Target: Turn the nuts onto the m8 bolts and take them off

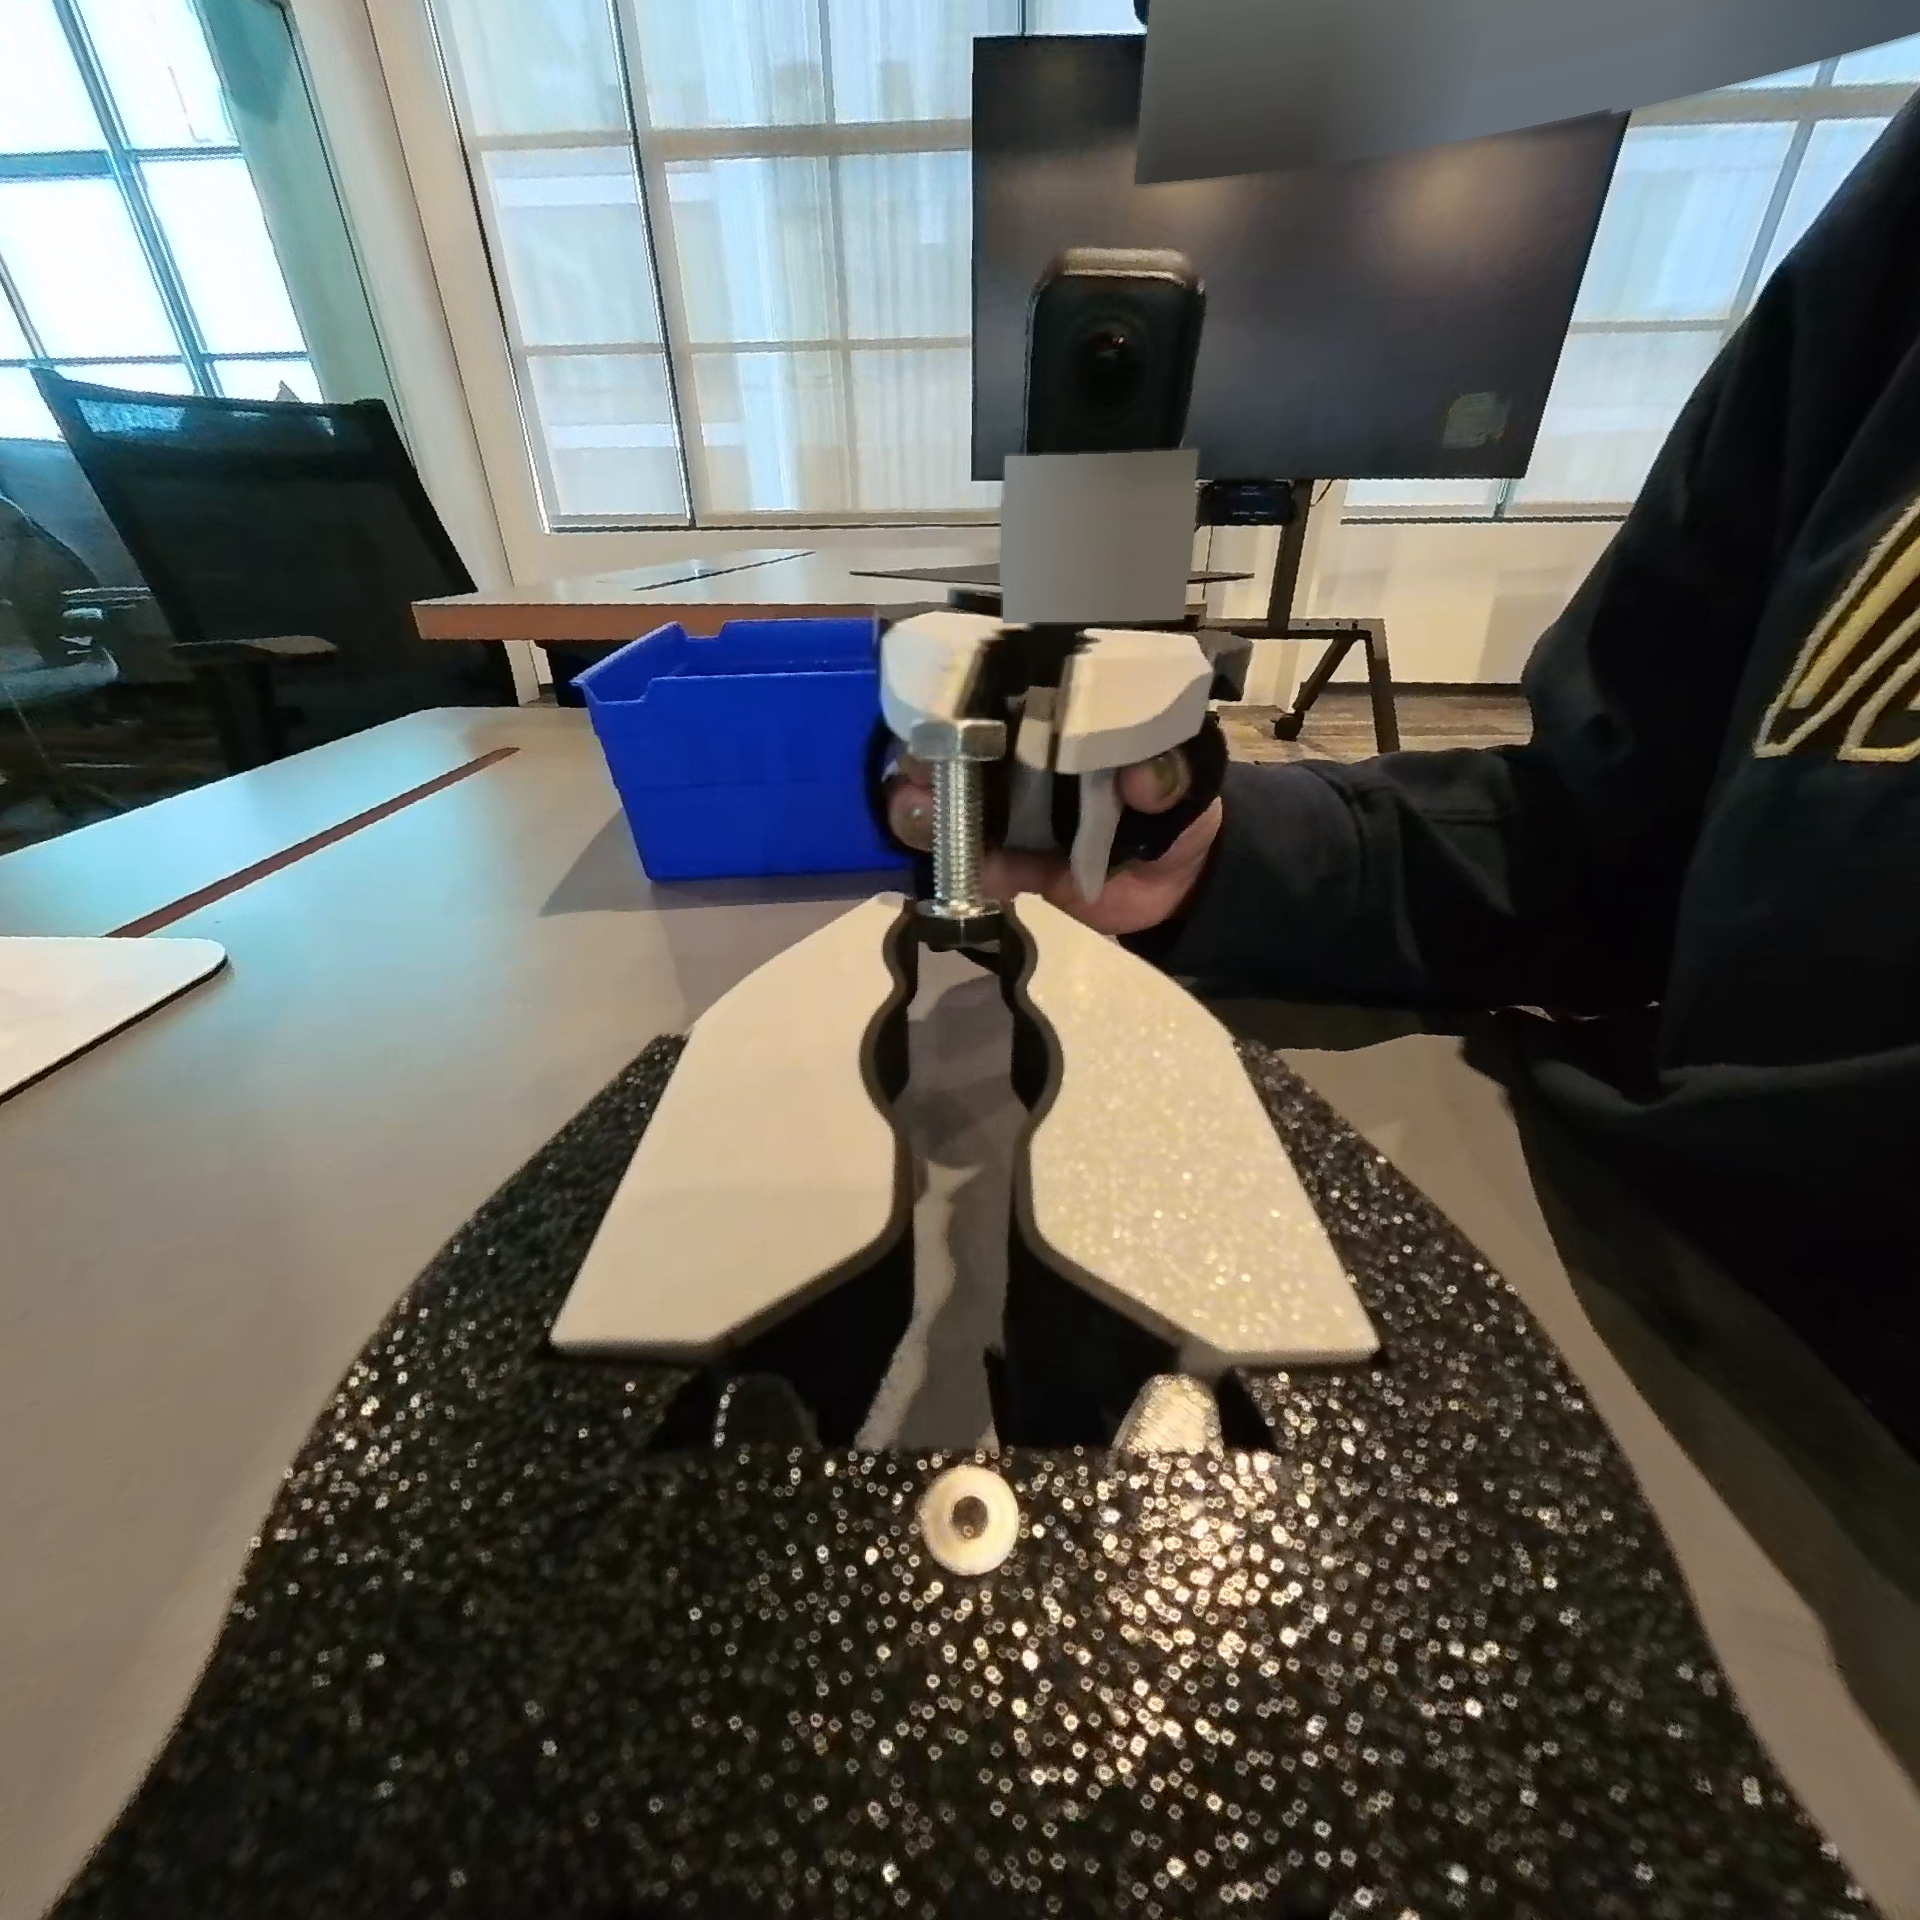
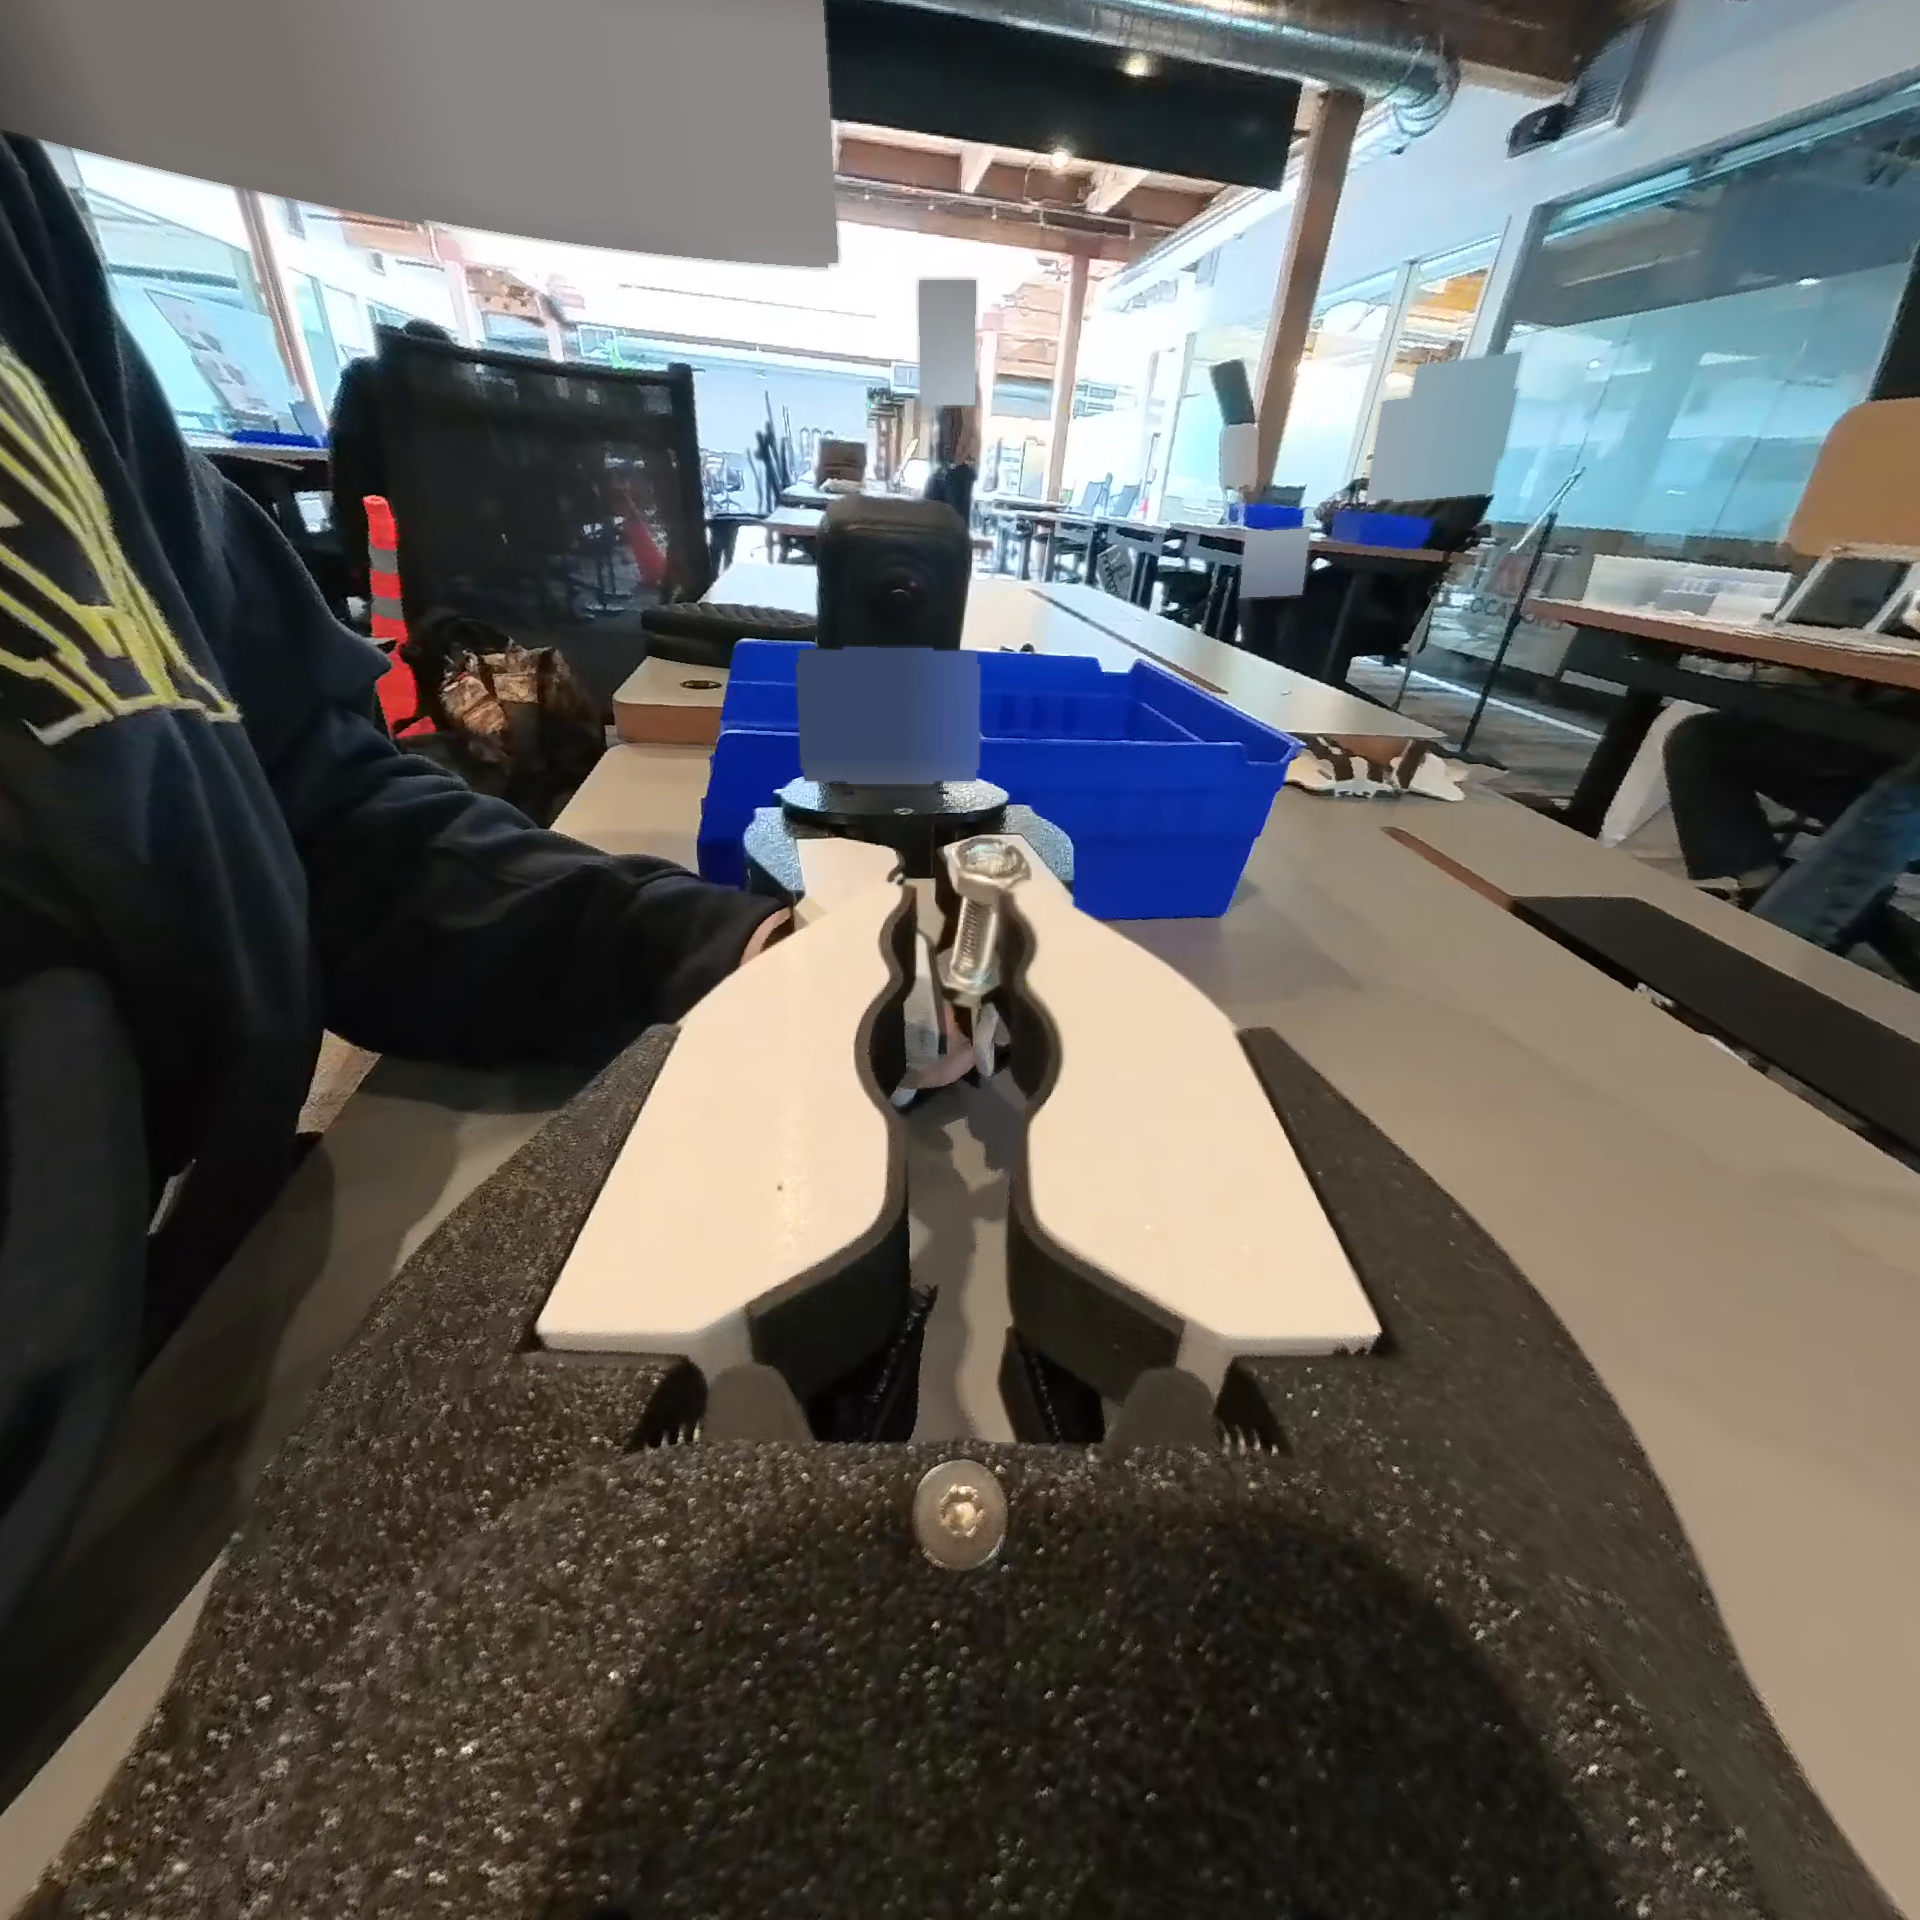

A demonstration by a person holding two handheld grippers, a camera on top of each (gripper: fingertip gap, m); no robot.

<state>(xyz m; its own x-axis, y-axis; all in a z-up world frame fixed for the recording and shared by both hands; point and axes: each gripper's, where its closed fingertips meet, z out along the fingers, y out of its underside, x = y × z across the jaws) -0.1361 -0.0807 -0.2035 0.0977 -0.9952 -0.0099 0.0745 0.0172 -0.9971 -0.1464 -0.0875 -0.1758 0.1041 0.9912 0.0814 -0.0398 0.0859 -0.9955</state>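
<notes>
A silver M8 bolt (image 1: 953,821) stands upright above the grey table (image 1: 312,1091). A silver nut (image 1: 956,920) sits on its lower end. My left gripper (image 1: 956,932) is shut on that nut at its fingertips. My right gripper (image 1: 1003,717) faces it from the other side, a little blurred, and is closed at the bolt's hex head (image 1: 954,740). In the right wrist view the bolt (image 2: 975,925) lies between my right gripper's (image 2: 961,894) tips. Its head rests against the right-hand finger, and the nut (image 2: 971,982) is lower. The pad contact on the head is partly hidden.
A blue bin (image 1: 727,769) stands on the table just behind the bolt; it also shows in the right wrist view (image 2: 1143,821). A white board (image 1: 83,997) lies at the left edge. A person's dark sleeve (image 1: 1455,862) reaches in from the right. Office chairs, other tables and a dark screen stand behind. My two grippers' fingertips are within a few centimetres of each other.
</notes>
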